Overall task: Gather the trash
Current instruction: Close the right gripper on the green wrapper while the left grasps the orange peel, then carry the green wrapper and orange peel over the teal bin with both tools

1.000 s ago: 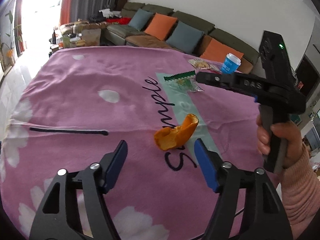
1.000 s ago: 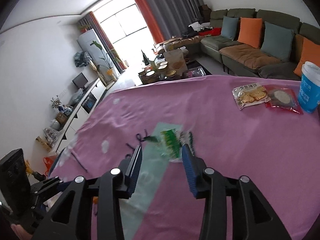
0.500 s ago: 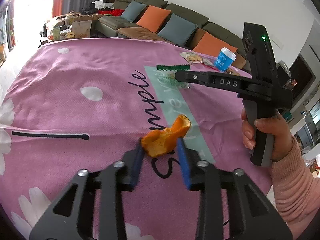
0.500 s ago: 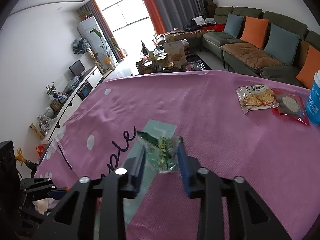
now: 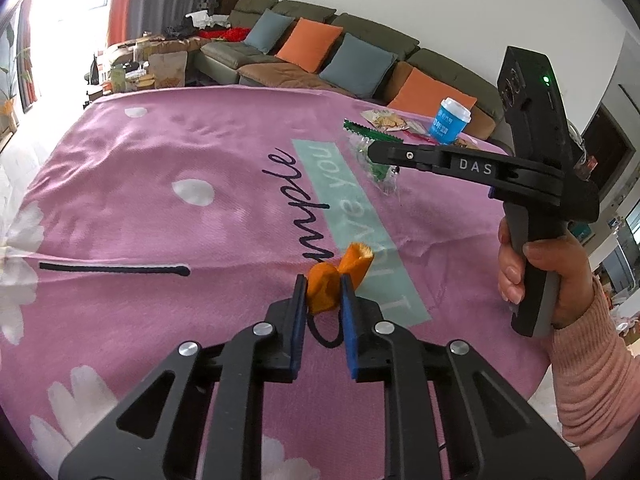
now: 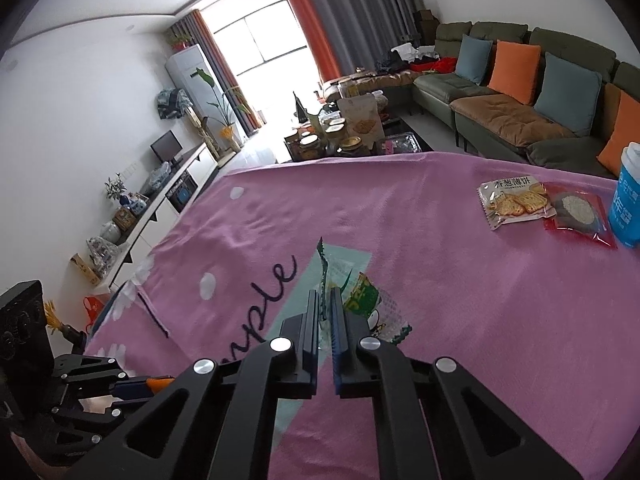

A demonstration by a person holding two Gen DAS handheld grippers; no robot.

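Biggest worry first: the pink cloth (image 5: 168, 184) covering the counter is soft and already a bit rumpled, so if either claw has nipped a fold of it along with the trash, lifting probably drags the whole cloth and tips the blue paper cup (image 5: 451, 120) sitting at the far edge near the sofa. Next, the snack packets (image 6: 516, 204) beside that cup are untouched, so they're easy to forget, and I can't see any bin or bag to drop stuff into. Then the green wrapper (image 6: 366, 300): it's thin crinkly film, the right claw (image 6: 325, 300) is pinched down nearly flat on just one side of it while most of it sticks out to the side, so it could slide out or tear on the way up. Smallest one, the orange peel (image 5: 332, 280): the left claw (image 5: 322, 292) is closing on it with only a narrow gap left, blue pads pressing both sides of the near end, the curled far end poking past the tips. Squeeze too hard and it may buckle and pop out.
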